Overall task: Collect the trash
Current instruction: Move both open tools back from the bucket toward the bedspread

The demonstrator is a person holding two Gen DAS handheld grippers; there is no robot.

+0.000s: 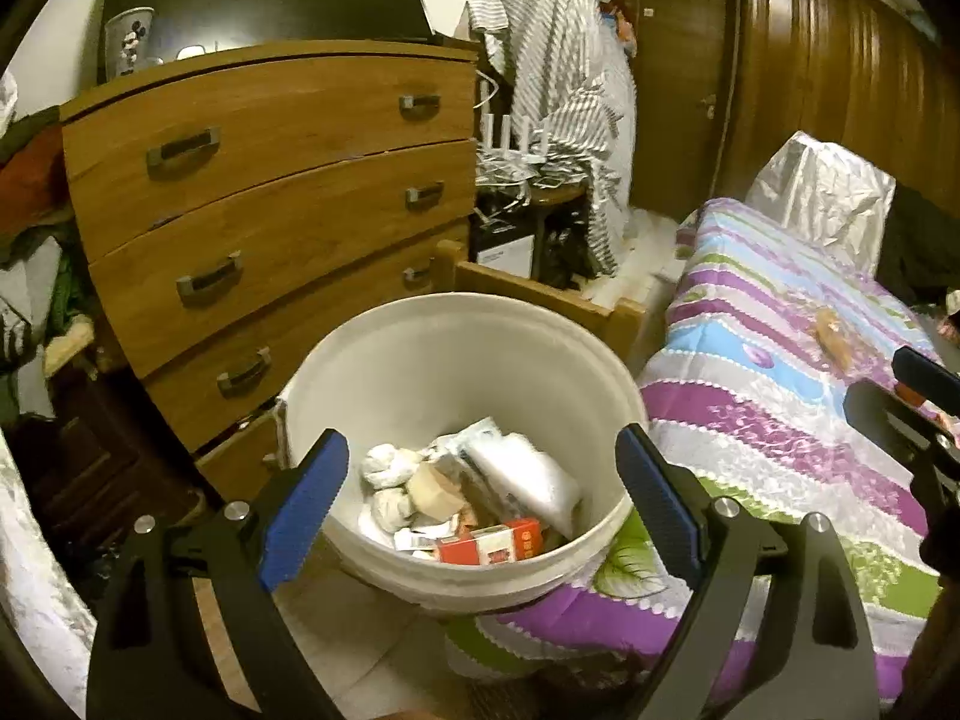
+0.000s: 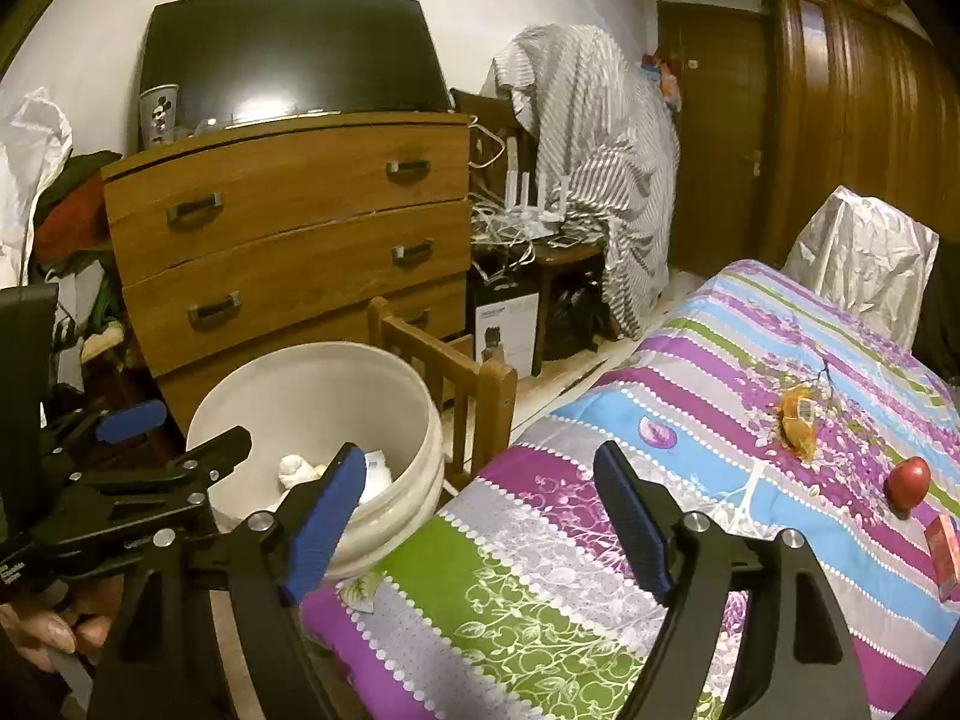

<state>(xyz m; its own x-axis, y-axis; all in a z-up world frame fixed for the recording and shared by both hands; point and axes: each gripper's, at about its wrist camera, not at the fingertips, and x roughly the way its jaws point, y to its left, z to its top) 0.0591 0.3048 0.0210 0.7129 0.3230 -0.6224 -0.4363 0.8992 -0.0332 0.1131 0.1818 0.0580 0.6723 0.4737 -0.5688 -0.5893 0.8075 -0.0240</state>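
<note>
Trash bucket [image 1: 456, 360] beside bed [image 1: 780, 420], dresser [image 1: 270, 180] behind; both claws wide open, empty.

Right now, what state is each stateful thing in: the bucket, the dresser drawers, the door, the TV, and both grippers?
White bucket: upright, uncovered, partly filled with trash.
Dresser drawers: all shut.
Door: closed.
TV: screen dark.
Left gripper: open, empty, above the bucket.
Right gripper: open, empty, above the bedspread.
Orange wrapper: lying on the bedspread, not collected.
</note>
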